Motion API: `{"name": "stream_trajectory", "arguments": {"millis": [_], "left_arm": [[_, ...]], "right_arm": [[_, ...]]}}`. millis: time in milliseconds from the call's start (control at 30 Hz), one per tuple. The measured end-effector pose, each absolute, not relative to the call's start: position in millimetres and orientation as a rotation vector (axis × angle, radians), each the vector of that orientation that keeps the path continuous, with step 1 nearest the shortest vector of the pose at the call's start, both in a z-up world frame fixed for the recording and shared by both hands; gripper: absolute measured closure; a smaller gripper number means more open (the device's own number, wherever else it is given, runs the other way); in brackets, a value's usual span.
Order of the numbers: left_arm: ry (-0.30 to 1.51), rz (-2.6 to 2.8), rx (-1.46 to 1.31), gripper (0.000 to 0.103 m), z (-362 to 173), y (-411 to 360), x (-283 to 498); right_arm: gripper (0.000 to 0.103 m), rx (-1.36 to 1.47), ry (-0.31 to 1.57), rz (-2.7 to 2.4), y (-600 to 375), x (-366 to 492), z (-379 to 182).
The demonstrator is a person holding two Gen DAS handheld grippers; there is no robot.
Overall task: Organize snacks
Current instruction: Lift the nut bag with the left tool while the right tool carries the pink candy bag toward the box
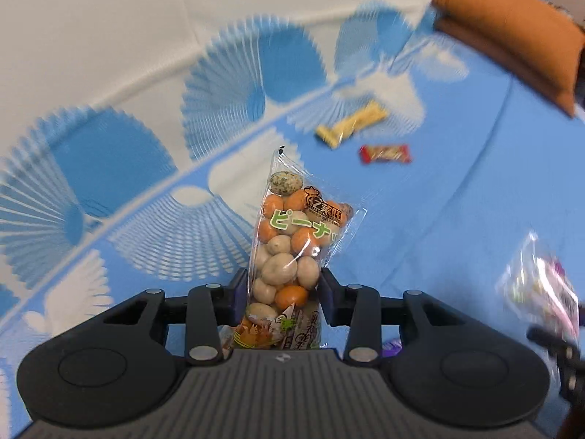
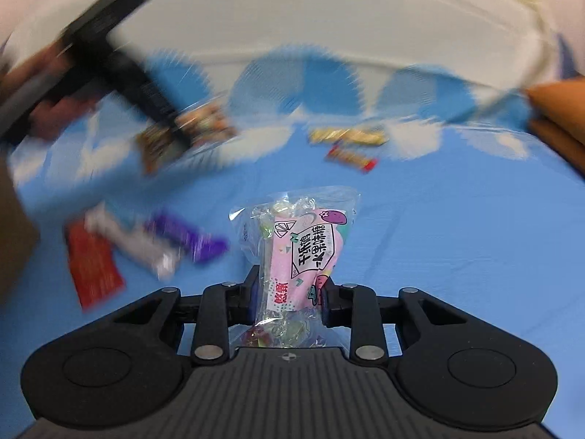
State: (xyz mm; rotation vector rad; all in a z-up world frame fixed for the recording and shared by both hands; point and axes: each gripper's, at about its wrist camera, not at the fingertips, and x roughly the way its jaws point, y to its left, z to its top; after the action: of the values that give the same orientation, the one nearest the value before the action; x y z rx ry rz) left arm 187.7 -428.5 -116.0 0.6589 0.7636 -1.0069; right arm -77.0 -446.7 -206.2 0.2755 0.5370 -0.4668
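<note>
**Both hand-held grippers loaded**

Left hand-held gripper (image 1: 283, 292): I see it clamped on a clear peanut pack (image 1: 292, 241), pack upright between the fingers, above the blue patterned cloth (image 1: 457, 219). Beyond it on the cloth: yellow wrapper (image 1: 351, 124), red bar (image 1: 385, 153) just beside. Orange cushion (image 1: 519, 36) at far right.

Right hand-held gripper (image 2: 289, 292): clamped on a pink candy bag (image 2: 299, 252), upright. To its left on the cloth: red packet (image 2: 93, 267), white wrapper (image 2: 135, 245), purple wrapper (image 2: 190, 241), all blurred.

Glossy clear plastic peanut bag (image 1: 292, 241), candy bag (image 2: 296, 252); matt woven cloth (image 1: 457, 219).
</note>
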Motion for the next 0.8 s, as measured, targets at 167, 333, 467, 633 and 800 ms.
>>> {"name": "stream_trajectory", "arguments": {"millis": [167,333,467,633,800], "left_arm": [[0.704,-1.011,0.541,0.059,-39.4,-359.2,143.2],[0.704,-0.972,0.46,0.059,10.1,-273.3,89.8],[0.746,-0.896,0.407,0.059,29.9,-194.3,49.3],[0.81,-0.775,0.34,0.059,36.9,-91.0,-0.2],[0.839,-0.667,0.248,0.059,35.3,-0.5,-39.2]], "right_arm": [[0.071,0.35,0.42,-0.472,-424.4,-98.4,-153.2],[0.07,0.402,0.389,-0.384,-380.7,-117.8,-109.2],[0.07,0.427,0.422,-0.277,-330.7,-130.8,-83.3],[0.07,0.441,0.476,-0.121,-261.9,-150.1,-62.2],[0.07,0.396,0.523,0.011,-195.3,-163.3,-47.6]]}}
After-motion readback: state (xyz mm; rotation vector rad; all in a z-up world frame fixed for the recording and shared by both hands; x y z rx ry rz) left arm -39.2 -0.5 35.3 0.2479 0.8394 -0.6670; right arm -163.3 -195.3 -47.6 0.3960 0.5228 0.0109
